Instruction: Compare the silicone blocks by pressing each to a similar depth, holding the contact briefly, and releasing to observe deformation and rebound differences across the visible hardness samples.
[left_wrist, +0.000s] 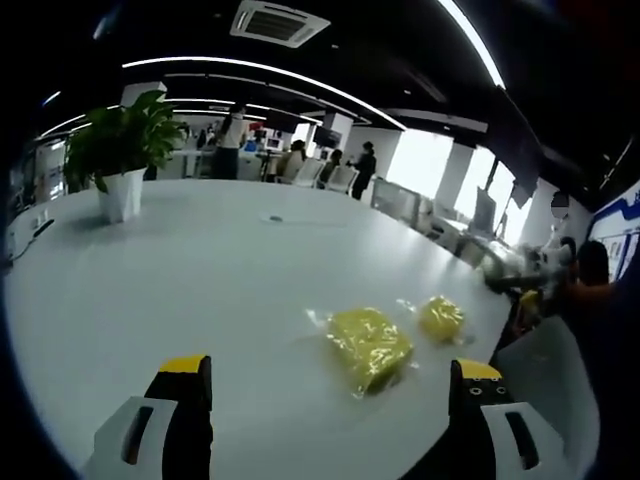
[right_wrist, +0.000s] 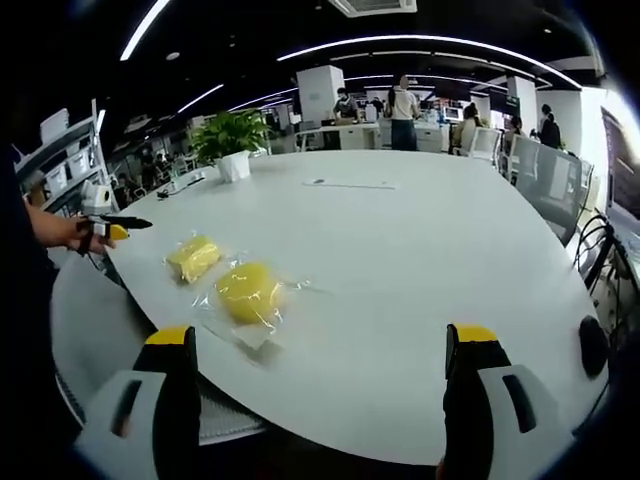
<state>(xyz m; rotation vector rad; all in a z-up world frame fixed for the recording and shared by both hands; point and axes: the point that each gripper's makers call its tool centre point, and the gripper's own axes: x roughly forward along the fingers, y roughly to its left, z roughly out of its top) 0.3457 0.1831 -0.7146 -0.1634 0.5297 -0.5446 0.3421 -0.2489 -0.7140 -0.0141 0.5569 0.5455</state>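
Ahead on white tabletop (right_wrist: 420, 260): two yellow silicone blocks in clear wrap, lying apart. Larger block (left_wrist: 369, 345) angled diagonally in left gripper view; smaller block (left_wrist: 441, 318) beyond. Left gripper (left_wrist: 330, 385) and right gripper (right_wrist: 325, 350) both spread wide, empty.

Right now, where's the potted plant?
The potted plant stands at the far left of the white table in the left gripper view, well beyond the two yellow bagged blocks.
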